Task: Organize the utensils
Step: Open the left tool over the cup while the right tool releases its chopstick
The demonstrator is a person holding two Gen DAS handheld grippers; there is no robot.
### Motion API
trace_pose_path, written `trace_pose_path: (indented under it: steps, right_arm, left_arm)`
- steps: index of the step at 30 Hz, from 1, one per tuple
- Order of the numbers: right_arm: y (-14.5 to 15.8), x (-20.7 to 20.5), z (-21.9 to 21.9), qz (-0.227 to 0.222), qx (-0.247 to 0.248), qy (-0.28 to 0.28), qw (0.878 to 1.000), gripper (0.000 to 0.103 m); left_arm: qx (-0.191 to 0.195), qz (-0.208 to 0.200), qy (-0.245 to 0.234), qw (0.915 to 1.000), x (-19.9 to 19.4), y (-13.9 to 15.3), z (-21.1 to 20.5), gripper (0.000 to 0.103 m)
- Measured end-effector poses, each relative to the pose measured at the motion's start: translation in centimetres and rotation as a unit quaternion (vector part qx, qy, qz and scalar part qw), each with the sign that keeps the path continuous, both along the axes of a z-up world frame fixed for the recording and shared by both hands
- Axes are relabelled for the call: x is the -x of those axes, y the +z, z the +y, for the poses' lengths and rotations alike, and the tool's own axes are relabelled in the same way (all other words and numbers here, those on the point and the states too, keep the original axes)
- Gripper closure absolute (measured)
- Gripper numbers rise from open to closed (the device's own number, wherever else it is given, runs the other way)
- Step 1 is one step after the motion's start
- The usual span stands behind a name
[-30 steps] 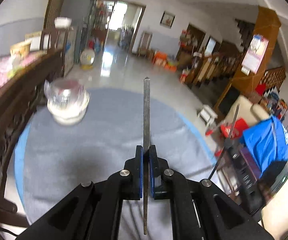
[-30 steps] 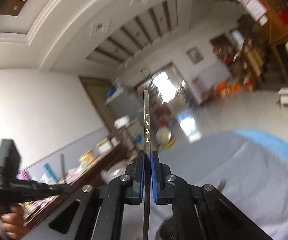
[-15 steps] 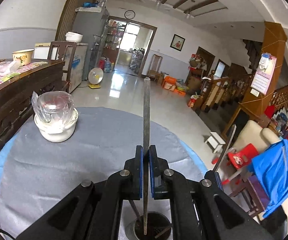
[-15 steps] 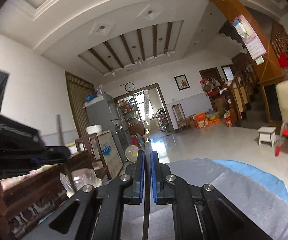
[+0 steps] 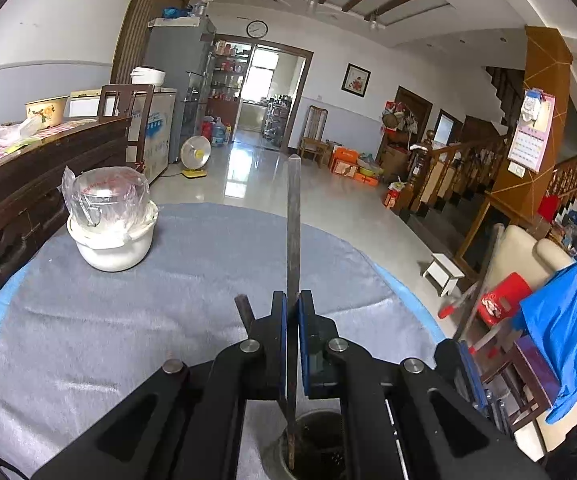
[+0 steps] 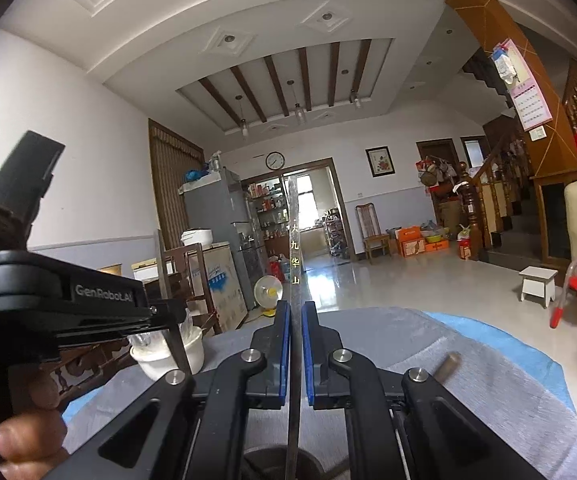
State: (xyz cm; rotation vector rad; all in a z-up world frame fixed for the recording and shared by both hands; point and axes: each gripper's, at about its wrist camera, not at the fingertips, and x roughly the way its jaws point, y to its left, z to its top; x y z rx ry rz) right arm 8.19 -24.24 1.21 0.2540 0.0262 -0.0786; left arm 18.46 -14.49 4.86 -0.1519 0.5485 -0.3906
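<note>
My left gripper (image 5: 293, 300) is shut on a dark chopstick (image 5: 293, 216) held upright, its lower end inside a dark round utensil holder (image 5: 315, 446) on the grey table cloth (image 5: 128, 312). Another stick end (image 5: 243, 309) pokes up left of the fingers. My right gripper (image 6: 295, 310) is shut on a metal chopstick (image 6: 295, 240) with gold characters, also upright over the holder's rim (image 6: 272, 456). The left gripper's body (image 6: 48, 300) and the hand holding it show at left in the right wrist view.
A white pot (image 5: 110, 216) covered in plastic film stands at the table's far left; it also shows in the right wrist view (image 6: 168, 350). A carved wooden sideboard (image 5: 28, 168) borders the left. A stick end (image 6: 447, 363) shows right of the right gripper. Chairs and a blue cover (image 5: 568, 320) stand to the right.
Both wrist views have levelled out and both grippers have come together over the holder. The left chopstick's lower end has gone down into the holder. Both stay shut on their chopsticks.
</note>
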Motion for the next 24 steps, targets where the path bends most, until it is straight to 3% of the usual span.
trace_pose_path:
  steps: [8,14,17,18,19,22,24]
  right_arm:
    - [-0.3,1.4,-0.8,0.014,-0.015,0.03,0.999,0.095]
    - [-0.6,1.9,-1.6,0.091,-0.052,0.073,0.992,0.091]
    - [-0.5,3.1,-2.4,0.111,-0.083,0.091,0.986,0.068]
    - [-0.6,3.9,-2.8,0.108,-0.093,0.092,0.986,0.039]
    - [-0.5,4.8,-3.0,0.097,-0.103,0.092,0.986,0.025]
    - [0.0,8.2,-3.7,0.068,-0.103,0.069,0.99,0.025]
    - [0.3,10.1,-4.5,0.068,-0.114,0.065,0.989,0.026]
  left_arm:
    - [0.003,0.022,-0.038,0.999,1.6,-0.6,1.1,0.097]
    - [0.009,0.041,-0.085,0.9955,3.4,-0.7,3.5,0.097]
    - [0.018,0.043,-0.093,0.9946,4.6,-0.4,5.4,0.075]
    - [0.02,0.043,-0.094,0.9945,5.0,-0.3,6.1,0.073]
    - [0.019,0.04,-0.096,0.9944,5.5,-0.2,6.7,0.073]
    - [-0.001,0.037,-0.108,0.9934,7.0,-0.1,7.9,0.069]
    - [-0.018,0.031,-0.125,0.9915,8.4,-0.2,8.2,0.059]
